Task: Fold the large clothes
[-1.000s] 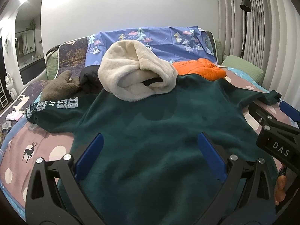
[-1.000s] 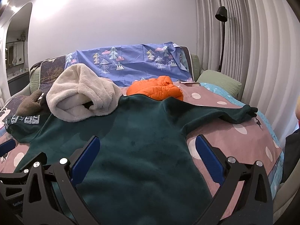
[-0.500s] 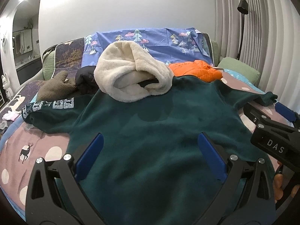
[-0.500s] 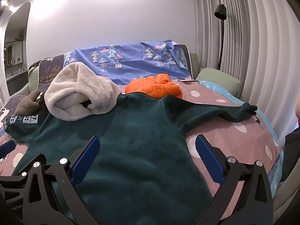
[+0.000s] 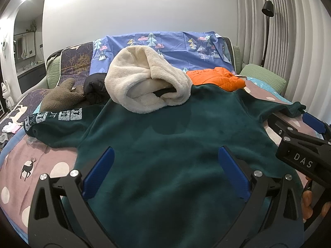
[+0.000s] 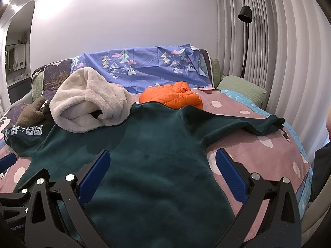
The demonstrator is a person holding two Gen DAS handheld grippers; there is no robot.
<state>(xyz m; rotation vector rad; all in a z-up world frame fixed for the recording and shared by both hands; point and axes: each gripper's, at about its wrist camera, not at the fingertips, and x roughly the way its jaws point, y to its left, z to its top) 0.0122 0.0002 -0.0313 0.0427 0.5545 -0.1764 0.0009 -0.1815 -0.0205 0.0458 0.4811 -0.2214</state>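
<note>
Both the left gripper (image 5: 165,171) and right gripper (image 6: 161,169) hover with jaws apart over the green hoodie (image 5: 175,148) spread across the bed (image 6: 258,155), whose printed sleeve (image 5: 55,117) reads clearly only in the left view, near the left edge.

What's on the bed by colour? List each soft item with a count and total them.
Dark green: 1, the hoodie body
Cream: 1, the fleece hood
Orange: 1, the puffer jacket
Black: 1, the bundle
Brown: 1, the plush piece
Light green: 1, the pillow
Total: 6
</note>
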